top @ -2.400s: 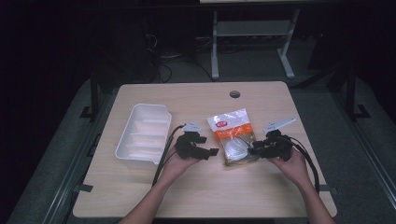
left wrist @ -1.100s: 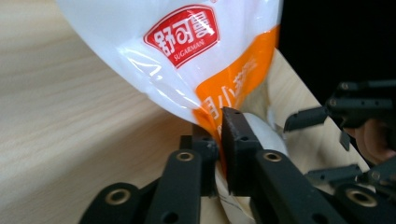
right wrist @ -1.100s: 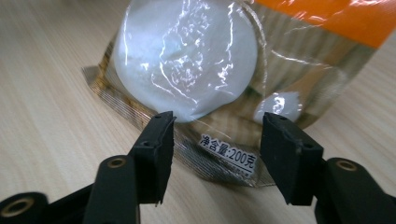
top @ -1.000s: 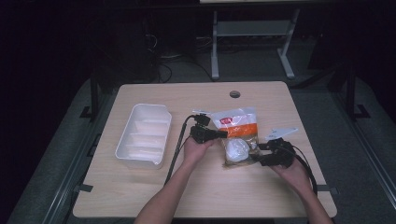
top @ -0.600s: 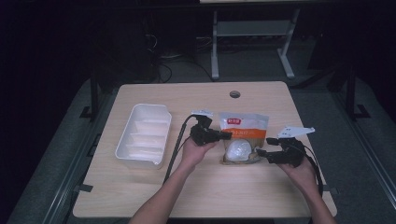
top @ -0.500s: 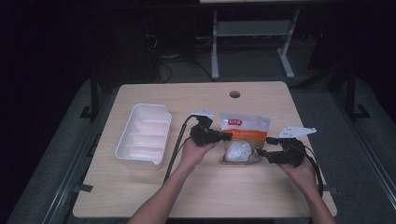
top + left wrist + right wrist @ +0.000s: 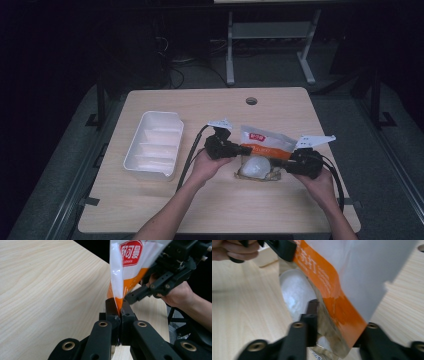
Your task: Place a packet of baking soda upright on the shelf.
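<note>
Surface (image 7: 165, 210) lit from above, dark room all around, soft high view, sharp left gripper view, blurry right gripper view, shiny glare on bag (image 7: 125, 267)

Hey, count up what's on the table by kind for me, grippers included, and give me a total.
Grippers: 2, left gripper and right gripper, each shut on the bag
Snack bag: 1, orange and white, held between them
White tray: 1, with compartments, at the table's left
Total: 4
</note>
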